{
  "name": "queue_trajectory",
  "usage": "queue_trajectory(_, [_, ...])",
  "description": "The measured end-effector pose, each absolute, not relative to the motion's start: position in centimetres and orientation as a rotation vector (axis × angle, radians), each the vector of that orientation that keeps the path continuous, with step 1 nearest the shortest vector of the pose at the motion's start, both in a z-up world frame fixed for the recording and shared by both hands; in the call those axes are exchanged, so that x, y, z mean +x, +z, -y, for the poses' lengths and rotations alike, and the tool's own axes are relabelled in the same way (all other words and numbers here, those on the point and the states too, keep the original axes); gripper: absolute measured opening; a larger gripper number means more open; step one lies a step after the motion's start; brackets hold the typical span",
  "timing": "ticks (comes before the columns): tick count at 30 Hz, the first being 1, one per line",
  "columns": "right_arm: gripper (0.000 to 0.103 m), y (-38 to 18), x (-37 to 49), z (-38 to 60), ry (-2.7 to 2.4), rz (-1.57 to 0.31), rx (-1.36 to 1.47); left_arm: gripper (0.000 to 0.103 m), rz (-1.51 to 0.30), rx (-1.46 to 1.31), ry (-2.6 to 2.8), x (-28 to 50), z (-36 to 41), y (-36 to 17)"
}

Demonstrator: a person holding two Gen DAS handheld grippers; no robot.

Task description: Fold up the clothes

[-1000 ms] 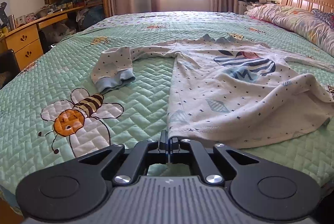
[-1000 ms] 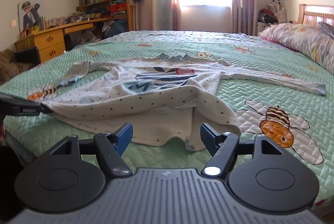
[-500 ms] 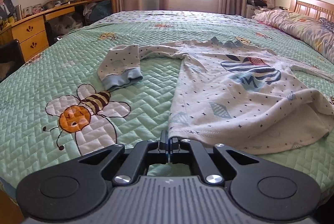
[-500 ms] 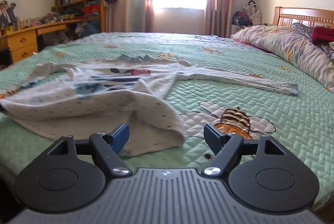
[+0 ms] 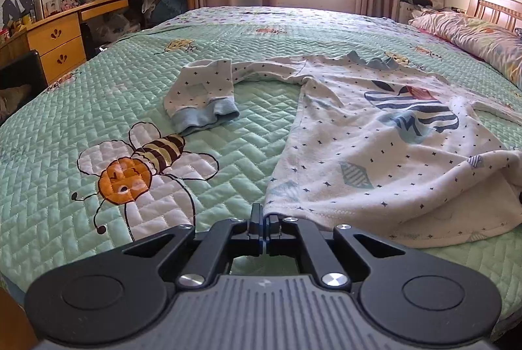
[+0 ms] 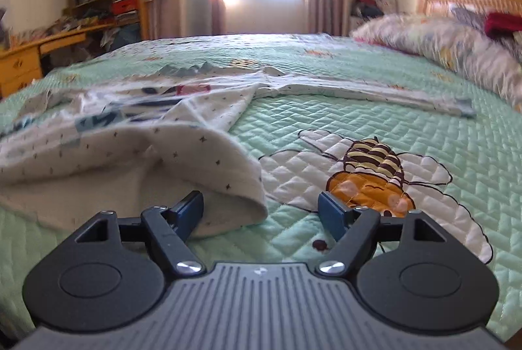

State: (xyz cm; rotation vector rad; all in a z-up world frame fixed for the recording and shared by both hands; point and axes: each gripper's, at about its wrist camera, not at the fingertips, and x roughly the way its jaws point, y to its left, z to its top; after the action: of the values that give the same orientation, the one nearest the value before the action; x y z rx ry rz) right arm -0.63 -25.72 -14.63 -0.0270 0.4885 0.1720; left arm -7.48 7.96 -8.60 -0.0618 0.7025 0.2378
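Across the green quilted bedspread (image 5: 228, 63) the white long-sleeved top (image 5: 385, 160) lies face up with its hem toward the cameras, and the main change over the last second belongs to the right side: the right gripper (image 6: 261, 206) has come in low and close to the rumpled hem corner (image 6: 228, 180), which a second ago sat further ahead of it and now fills the view at about 10 o'clock, its folded edge reaching between the two blue pads. Those fingers stand wide apart and are not pressing on any cloth. The left gripper (image 5: 262, 219) has barely shifted; its fingers are clamped together on the opposite hem corner, pinching the fabric edge at 12 o'clock just above them, as they were a second ago. The far sleeve (image 6: 375, 94) stretches out toward 2 o'clock, the near sleeve with its blue cuff (image 5: 205, 116) curls at 11 o'clock in the left view, beside the embroidered bee (image 5: 137, 167). Judging from this, the right hand is about to take the second corner so both can lift the hem for the fold.
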Motion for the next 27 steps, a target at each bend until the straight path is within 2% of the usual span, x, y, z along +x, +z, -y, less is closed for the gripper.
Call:
queue_trajectory(1, [0.076,-14.7,-0.8,25.8,0.178,-0.481,-0.03,0.001,-0.708,-0.061,0.238,-7.4,-8.0,-8.7])
queue_trajectory(3, [0.066,-14.2,-0.5,26.0,0.201,-0.485,-0.027,0.001,-0.717,-0.056,0.239,-7.3,-8.0,-9.0])
queue_trajectory(6, [0.037,-13.8,0.1,25.7,0.246,-0.502,-0.023,0.001,-0.722,-0.045,0.243,-7.2,-7.9,-9.0])
queue_trajectory(8, [0.012,-13.6,0.4,25.6,0.268,-0.516,-0.01,0.002,-0.726,-0.042,0.244,-7.1,-8.0,-9.1])
queue_trajectory(9, [0.009,-13.2,0.1,25.4,0.258,-0.515,-0.04,0.002,-0.727,-0.044,0.245,-7.1,-8.1,-9.0])
queue_trajectory(16, [0.008,-8.7,-3.3,24.3,0.144,-0.458,-0.289,0.002,-0.695,-0.07,0.223,-7.7,-8.3,-7.5])
queue_trajectory(22, [0.008,-6.7,-5.0,25.1,0.177,-0.494,-0.3,0.001,-0.719,-0.065,0.194,-8.1,-8.0,-7.7])
queue_trajectory(27, [0.013,-10.4,-4.0,26.4,0.186,-0.632,-0.213,0.002,-0.75,-0.049,0.162,-8.7,-8.0,-9.0])
